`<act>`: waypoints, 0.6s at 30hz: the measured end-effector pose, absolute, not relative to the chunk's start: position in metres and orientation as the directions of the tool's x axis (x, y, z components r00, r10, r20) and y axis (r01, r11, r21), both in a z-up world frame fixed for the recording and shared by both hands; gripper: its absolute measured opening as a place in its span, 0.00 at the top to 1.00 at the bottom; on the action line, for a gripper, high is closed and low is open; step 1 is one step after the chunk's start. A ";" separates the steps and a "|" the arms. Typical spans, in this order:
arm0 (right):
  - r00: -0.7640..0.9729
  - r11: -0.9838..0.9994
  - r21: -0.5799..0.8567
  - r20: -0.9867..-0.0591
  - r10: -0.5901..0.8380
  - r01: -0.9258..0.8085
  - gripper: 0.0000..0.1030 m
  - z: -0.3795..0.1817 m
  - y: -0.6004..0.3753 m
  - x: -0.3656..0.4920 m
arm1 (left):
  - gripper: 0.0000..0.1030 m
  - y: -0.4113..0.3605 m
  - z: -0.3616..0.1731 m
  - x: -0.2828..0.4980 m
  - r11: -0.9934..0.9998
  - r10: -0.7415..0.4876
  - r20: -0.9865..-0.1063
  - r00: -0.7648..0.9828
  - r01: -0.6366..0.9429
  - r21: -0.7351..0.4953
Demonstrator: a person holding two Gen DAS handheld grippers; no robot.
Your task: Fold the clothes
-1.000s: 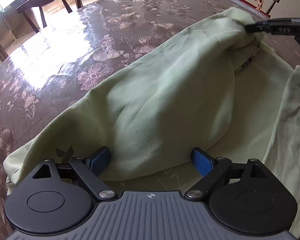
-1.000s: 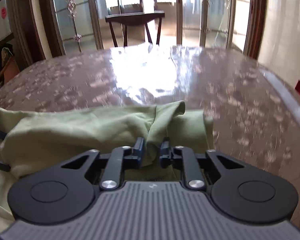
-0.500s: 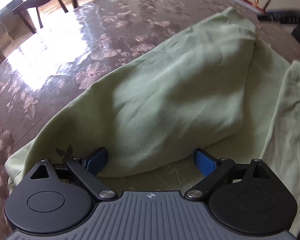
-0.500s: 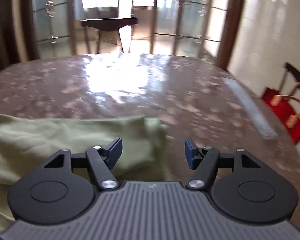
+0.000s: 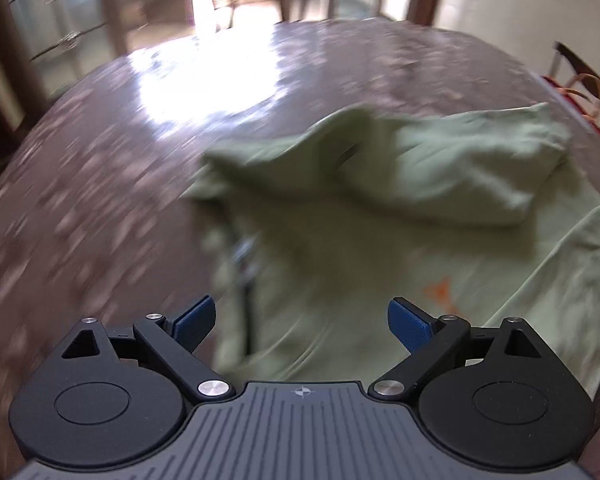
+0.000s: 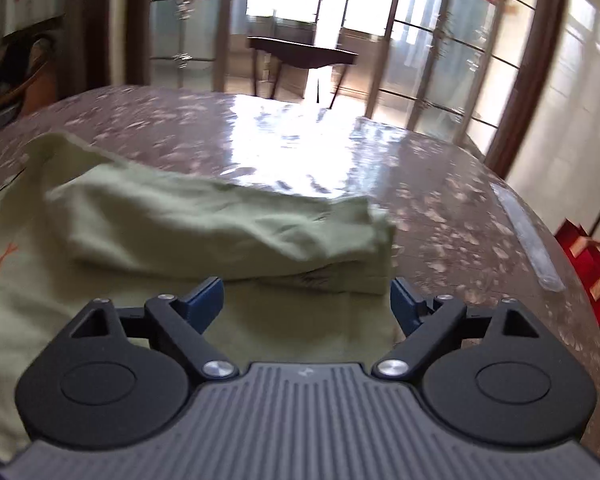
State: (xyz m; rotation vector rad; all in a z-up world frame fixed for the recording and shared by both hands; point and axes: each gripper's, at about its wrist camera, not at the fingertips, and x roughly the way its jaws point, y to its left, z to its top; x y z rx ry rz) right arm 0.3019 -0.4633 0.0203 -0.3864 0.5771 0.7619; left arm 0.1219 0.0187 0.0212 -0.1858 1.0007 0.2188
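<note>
Both grippers, left (image 5: pixel 300 318) and right (image 6: pixel 306 300), have jaws wide apart, holding nothing. Risk: folded flap (image 6: pixel 220 220) of green garment (image 5: pixel 360 280) lies puffy, unpressed; it may slump open on the glossy table (image 6: pixel 440 184).

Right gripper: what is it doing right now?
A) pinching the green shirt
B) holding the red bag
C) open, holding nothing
C: the right gripper has its blue pads spread wide apart, with nothing pinched; the folded green shirt just lies on the table.
</note>
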 end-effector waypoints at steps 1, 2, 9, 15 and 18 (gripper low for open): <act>0.565 0.653 -0.105 -0.615 0.549 -0.750 0.15 0.020 -0.459 0.294 | 0.07 0.024 0.022 0.114 0.956 0.110 -0.848 0.519 -0.289 -0.052; 0.548 0.643 -0.088 -0.618 0.564 -0.761 0.15 0.019 -0.453 0.288 | 0.07 0.029 0.022 0.106 0.949 0.124 -0.847 0.516 -0.311 -0.051; 0.482 0.567 -0.052 -0.595 0.643 -0.822 0.15 0.024 -0.396 0.251 | 0.07 0.046 0.046 0.136 0.936 0.204 -0.763 0.614 -0.349 -0.031; 0.518 0.596 -0.067 -0.578 0.630 -0.800 0.15 0.033 -0.402 0.228 | 0.07 0.038 0.038 0.226 0.923 0.365 -0.731 0.576 -0.327 0.203; 0.575 0.668 -0.080 -0.590 0.567 -0.740 0.15 0.033 -0.431 0.227 | 0.07 0.044 0.010 0.252 0.880 0.470 -0.747 0.471 -0.314 0.356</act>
